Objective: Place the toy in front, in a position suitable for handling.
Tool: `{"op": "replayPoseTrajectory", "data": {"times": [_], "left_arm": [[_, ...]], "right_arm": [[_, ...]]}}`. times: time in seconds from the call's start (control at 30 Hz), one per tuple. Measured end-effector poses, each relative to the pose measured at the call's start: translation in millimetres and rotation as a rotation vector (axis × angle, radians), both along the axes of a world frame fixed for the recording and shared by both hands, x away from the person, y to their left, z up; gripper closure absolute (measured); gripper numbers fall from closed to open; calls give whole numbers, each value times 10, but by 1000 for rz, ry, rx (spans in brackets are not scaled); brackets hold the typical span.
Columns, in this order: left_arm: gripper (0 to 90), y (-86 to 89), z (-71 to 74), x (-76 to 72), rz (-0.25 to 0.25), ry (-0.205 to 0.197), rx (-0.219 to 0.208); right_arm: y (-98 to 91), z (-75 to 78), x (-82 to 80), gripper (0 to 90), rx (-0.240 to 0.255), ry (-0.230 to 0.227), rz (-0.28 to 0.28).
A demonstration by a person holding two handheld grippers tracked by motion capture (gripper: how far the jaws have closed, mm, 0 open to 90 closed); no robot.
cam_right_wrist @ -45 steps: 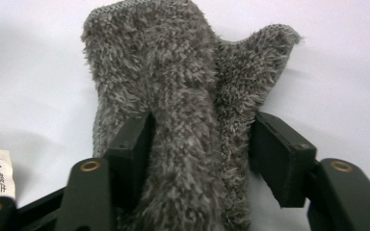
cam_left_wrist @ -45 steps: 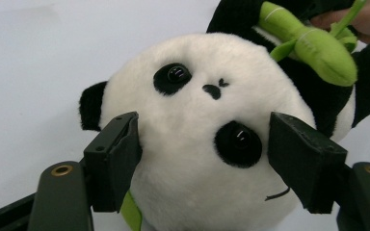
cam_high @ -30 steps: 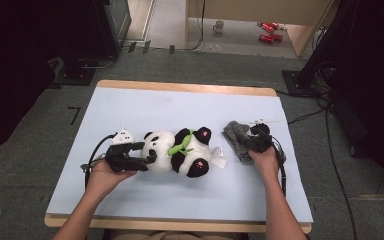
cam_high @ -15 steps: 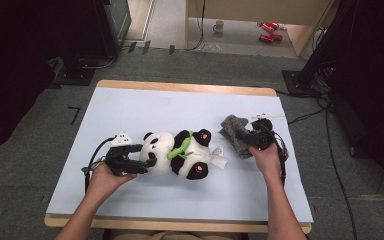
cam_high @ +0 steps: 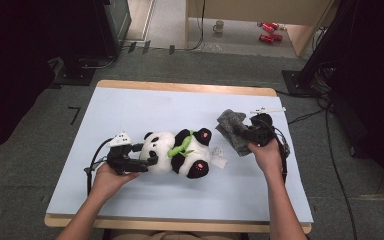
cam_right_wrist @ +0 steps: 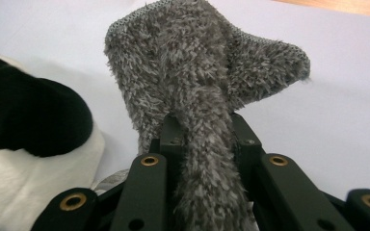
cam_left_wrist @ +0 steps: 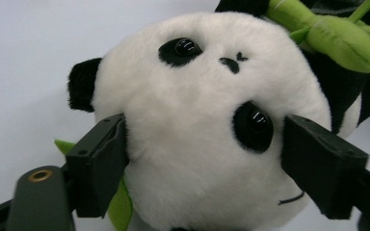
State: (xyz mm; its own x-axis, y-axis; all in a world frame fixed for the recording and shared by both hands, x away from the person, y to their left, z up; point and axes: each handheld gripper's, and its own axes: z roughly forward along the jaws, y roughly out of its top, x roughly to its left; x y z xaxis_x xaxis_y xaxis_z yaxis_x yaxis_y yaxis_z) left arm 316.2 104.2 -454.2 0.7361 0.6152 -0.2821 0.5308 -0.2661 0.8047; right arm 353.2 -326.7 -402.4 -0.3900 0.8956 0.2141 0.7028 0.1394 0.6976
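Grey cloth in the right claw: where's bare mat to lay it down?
The far half of the mat, beyond the panda and grey cloth, is bare, as is the near strip between the forearms. Crowded: the middle band, with a white tag beside the panda.

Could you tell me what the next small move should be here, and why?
Probably bring the grey fuzzy cloth, pinched in the right gripper, over toward the panda. The left gripper's fingers flank its head, steadying it for dressing or wiping.
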Motion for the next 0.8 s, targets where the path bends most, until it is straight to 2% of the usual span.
{"op": "replayPoseTrajectory", "data": {"times": [0.07,0.1,0.2,0.33,0.4,0.47,0.53,0.57,0.6,0.63,0.73,0.8], "left_arm": [[219,-11,-1,0,2,-3,-3],[222,-14,4,-4,0,-7,5],[241,-27,14,-18,4,-15,20],[281,-43,34,-49,9,-21,38],[281,-48,43,-62,6,-28,50],[280,-52,47,-63,10,-26,51],[279,-51,46,-61,11,-25,50],[277,-51,46,-62,11,-26,51],[277,-49,46,-61,10,-29,53],[274,-50,45,-63,12,-28,51],[272,-46,43,-57,11,-25,48],[270,-40,37,-45,13,-20,37]], "right_arm": [[13,46,0,736,-4,-2,0],[31,74,-3,736,-16,-5,-1],[93,164,-19,735,-10,-24,15],[221,210,-34,735,-51,-16,33],[281,236,-44,735,-53,-8,47],[331,275,-48,735,-45,-10,65],[386,333,-33,735,-63,5,76],[434,411,-6,734,-71,9,88],[434,411,-6,734,-71,9,88],[482,493,20,734,-56,8,98],[541,559,49,734,-61,8,109],[645,643,95,734,-84,2,127]]}}
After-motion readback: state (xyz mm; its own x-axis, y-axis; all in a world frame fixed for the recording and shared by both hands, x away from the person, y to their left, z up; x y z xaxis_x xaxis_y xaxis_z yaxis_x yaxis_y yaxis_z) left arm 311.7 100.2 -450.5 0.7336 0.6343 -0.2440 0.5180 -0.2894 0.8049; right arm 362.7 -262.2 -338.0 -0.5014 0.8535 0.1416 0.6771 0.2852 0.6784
